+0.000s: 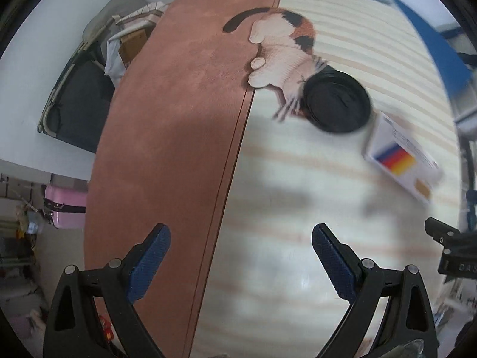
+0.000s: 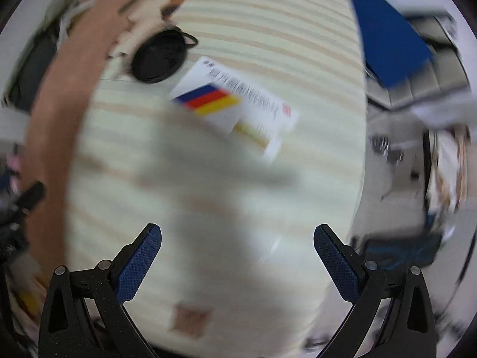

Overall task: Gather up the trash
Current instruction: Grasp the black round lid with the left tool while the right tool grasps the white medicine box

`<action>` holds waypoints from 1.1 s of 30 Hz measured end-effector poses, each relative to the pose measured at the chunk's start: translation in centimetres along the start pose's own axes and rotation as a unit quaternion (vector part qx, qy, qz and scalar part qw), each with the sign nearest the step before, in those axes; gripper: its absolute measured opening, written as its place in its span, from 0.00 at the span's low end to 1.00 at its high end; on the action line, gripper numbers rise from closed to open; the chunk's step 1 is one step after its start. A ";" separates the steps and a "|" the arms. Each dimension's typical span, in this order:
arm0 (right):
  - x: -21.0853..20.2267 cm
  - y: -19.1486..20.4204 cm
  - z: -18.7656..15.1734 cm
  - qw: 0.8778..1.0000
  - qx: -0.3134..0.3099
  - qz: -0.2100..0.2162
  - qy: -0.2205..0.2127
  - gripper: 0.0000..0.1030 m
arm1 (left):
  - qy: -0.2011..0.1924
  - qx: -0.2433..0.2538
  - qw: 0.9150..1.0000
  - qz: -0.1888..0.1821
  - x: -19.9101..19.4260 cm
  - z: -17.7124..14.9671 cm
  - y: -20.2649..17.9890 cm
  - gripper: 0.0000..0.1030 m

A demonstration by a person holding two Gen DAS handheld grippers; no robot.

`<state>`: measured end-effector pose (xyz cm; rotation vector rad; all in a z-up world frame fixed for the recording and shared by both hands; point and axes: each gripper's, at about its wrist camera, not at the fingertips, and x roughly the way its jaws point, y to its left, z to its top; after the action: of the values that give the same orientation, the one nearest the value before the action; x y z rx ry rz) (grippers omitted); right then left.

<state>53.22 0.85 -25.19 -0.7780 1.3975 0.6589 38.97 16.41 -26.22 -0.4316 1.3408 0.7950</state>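
Note:
A white flattened box with blue, red and yellow stripes (image 1: 402, 158) lies on the striped tablecloth (image 1: 298, 208); it also shows in the right wrist view (image 2: 235, 104), blurred. A black round container lined with a black bag (image 1: 338, 101) stands beside it, also in the right wrist view (image 2: 159, 55). My left gripper (image 1: 241, 238) is open and empty above the cloth, well short of both. My right gripper (image 2: 238, 235) is open and empty, nearer the box. A small brown scrap (image 2: 190, 317) lies on the cloth below the right gripper.
The cloth has a brown band (image 1: 167, 149) and a printed cat (image 1: 286, 47). A blue panel (image 1: 432, 38) stands at the table's far right. A chair with bags (image 1: 98, 68) and a pink case (image 1: 64, 205) are left of the table. The right gripper's body (image 1: 453, 247) shows at the right edge.

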 end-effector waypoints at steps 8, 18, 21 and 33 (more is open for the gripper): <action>7.0 1.3 9.6 0.985 -0.158 0.001 0.074 1.00 | 0.032 -0.004 0.999 0.025 3.6 3.7 -1.3 0.94; 6.9 -3.5 10.3 0.997 0.001 0.059 0.053 0.88 | 0.039 -0.020 0.999 -0.026 4.8 7.5 -2.4 0.94; 6.4 -8.3 10.0 0.989 0.131 0.058 0.023 0.87 | 0.046 -0.019 0.996 -0.080 5.3 9.4 -3.8 0.94; 7.6 -8.5 13.5 0.989 0.130 0.066 0.036 0.95 | 0.109 -0.007 0.987 -0.116 9.3 13.4 -7.6 0.93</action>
<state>68.68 6.25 -31.89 -0.5099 1.5742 0.5395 53.96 23.00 -33.59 -0.6878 1.4559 0.5746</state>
